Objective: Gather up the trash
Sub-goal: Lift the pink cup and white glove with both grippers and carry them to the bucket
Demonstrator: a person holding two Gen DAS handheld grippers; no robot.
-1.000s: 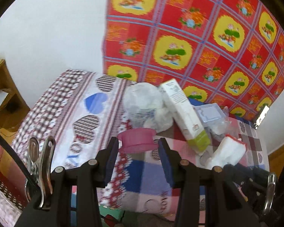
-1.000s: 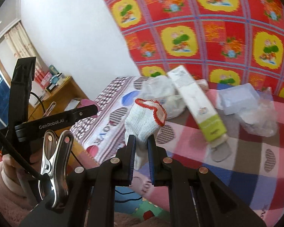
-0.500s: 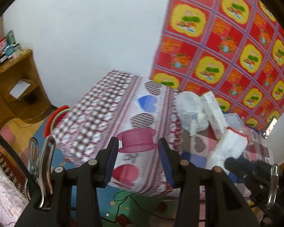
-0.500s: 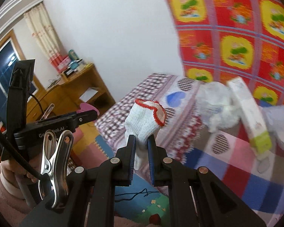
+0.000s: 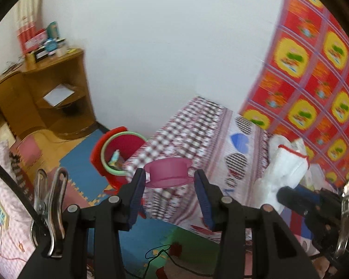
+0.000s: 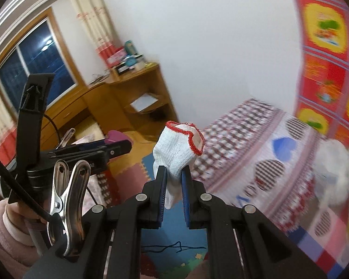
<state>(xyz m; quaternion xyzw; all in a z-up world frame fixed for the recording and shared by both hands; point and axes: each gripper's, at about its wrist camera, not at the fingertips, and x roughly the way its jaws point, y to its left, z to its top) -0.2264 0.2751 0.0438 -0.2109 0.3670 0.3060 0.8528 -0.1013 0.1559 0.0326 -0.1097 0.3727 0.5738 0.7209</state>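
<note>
My left gripper (image 5: 167,181) jaws clamp a pink cup (image 5: 168,172); my right gripper (image 6: 174,176) jaws pinch a white sock (image 6: 178,150); red bin (image 5: 118,150) at ten o'clock.

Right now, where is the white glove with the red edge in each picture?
Left wrist view: white glove at the right, pinched by the right gripper.
Right wrist view: glove in the centre, between the jaws.
Shared landmark: wooden desk.
</note>
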